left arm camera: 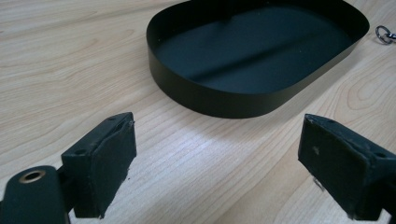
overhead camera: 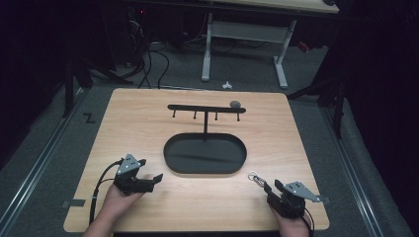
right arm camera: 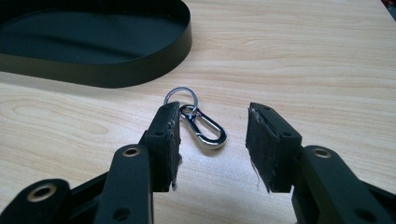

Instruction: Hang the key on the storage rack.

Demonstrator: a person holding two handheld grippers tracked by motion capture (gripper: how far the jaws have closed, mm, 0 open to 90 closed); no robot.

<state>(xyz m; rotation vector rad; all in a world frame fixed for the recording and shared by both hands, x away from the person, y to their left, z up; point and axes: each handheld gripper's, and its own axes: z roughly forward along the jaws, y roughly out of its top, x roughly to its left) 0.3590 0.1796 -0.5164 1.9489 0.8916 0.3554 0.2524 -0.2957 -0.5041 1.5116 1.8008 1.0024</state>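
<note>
A: Why is the right hand-held gripper (right arm camera: 212,149) sitting so low on the counter (overhead camera: 138,123)?

B: It is lining up on the carabiner clip (right arm camera: 203,128), which is lying flat on the wood just in front of the black tray (right arm camera: 154,65). Its jaws are standing spread, with the clip between them near the left pad and nothing pressing on it yet.

A: And the key ring (right arm camera: 180,95)?

B: It is trailing off the clip's far end, toward the tray.

A: What is the left hand-held gripper (left arm camera: 217,163) doing?

B: It is waiting spread and empty, facing the tray, probably keeping clear.

A: Why the rack (overhead camera: 206,108) behind?

B: Its hooks are hanging free, likely the clip's destination.
</note>
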